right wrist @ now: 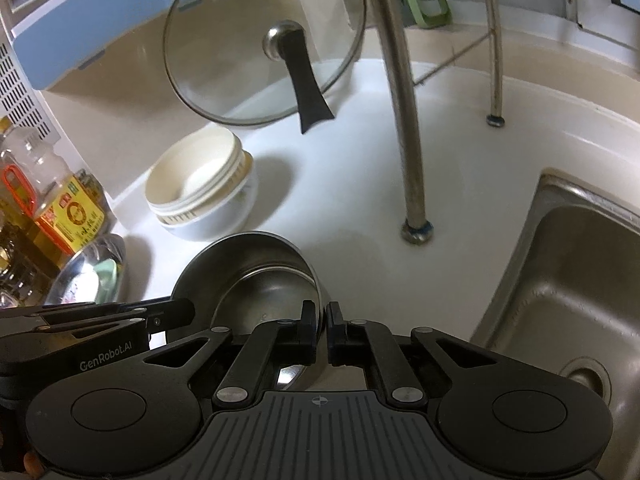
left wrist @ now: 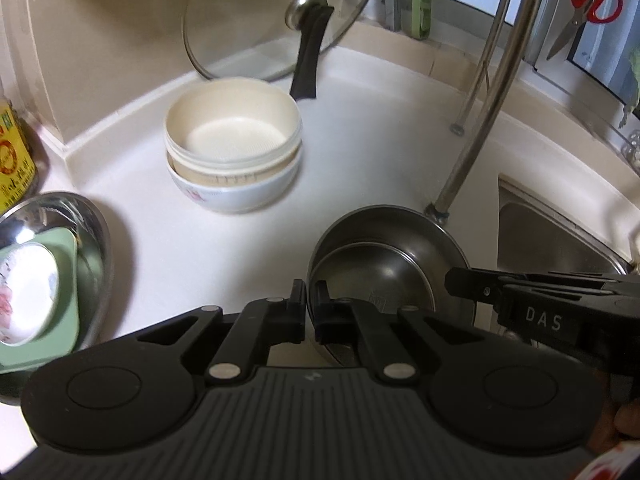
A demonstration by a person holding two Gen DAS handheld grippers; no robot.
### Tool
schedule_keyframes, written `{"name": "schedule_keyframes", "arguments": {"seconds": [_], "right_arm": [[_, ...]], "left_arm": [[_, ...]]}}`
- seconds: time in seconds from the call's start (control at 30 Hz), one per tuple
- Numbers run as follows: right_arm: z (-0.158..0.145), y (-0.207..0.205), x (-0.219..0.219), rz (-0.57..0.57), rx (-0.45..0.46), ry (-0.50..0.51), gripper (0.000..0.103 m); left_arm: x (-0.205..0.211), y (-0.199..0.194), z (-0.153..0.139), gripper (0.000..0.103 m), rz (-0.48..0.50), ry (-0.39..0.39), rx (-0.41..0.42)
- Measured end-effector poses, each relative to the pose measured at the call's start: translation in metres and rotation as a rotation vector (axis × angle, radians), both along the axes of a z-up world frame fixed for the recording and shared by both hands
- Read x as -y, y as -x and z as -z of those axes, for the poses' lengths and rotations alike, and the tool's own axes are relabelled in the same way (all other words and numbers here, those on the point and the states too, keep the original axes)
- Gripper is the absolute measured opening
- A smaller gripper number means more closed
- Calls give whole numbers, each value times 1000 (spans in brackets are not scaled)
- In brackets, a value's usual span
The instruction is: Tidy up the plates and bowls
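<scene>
Two nested steel bowls (left wrist: pixel 394 240) stand on the white counter (left wrist: pixel 240 248), the smaller one tilted inside the larger. My left gripper (left wrist: pixel 310 294) is shut on their left rim. My right gripper (left wrist: pixel 454 280) reaches in from the right onto the opposite rim. In the right wrist view the right gripper (right wrist: pixel 322 316) is shut on the right rim of the steel bowls (right wrist: pixel 248 256), and the left gripper (right wrist: pixel 188 314) comes in from the left. Farther back, a cream bowl sits inside a white floral bowl (left wrist: pixel 232 140) (right wrist: pixel 200 188).
A steel dish (left wrist: pixel 94 240) at the left holds a green plate and a floral plate. A glass lid (left wrist: pixel 280 24) leans on the back wall. A rack leg (right wrist: pixel 412 160) stands beside the sink (right wrist: pixel 560 280). Oil bottles (right wrist: pixel 64 200) stand at the left.
</scene>
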State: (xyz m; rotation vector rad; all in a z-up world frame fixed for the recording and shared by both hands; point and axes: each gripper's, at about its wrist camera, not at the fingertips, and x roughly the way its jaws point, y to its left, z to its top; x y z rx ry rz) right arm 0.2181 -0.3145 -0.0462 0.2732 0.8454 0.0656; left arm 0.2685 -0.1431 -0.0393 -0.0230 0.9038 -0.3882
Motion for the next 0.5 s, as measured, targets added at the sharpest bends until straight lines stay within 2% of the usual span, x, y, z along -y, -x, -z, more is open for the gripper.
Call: {"name": "schedule_keyframes", "arguments": {"seconds": [0.5], "right_arm": [[-57, -55, -30, -71, 139, -10, 5]], "left_arm": [[-31, -35, -55, 3, -94, 15, 156]]}}
